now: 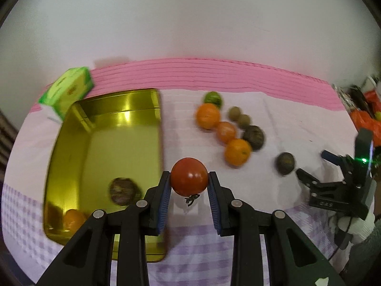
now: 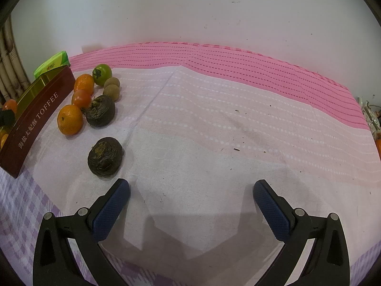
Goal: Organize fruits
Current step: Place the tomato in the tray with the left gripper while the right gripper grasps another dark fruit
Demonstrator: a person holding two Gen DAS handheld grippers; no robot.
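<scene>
My left gripper (image 1: 189, 181) is shut on a red tomato (image 1: 189, 176) and holds it above the cloth, just right of the open gold tin (image 1: 104, 109). The tin holds a dark brown fruit (image 1: 123, 191) and an orange fruit (image 1: 72, 219). On the cloth lie several fruits: oranges (image 1: 237, 151), a green tomato (image 1: 212, 98), small brown fruits (image 1: 234, 113) and dark fruits (image 1: 285, 163). My right gripper (image 2: 191, 191) is open and empty, low over the cloth, right of a dark fruit (image 2: 105, 156). It also shows in the left wrist view (image 1: 312, 166).
A green box (image 1: 67, 90) sits behind the tin. The tin's dark red "TOFFEE" side (image 2: 35, 124) faces the right wrist view. A pink striped cloth (image 2: 214, 64) runs to a white wall. Clutter (image 1: 364, 112) lies at the far right.
</scene>
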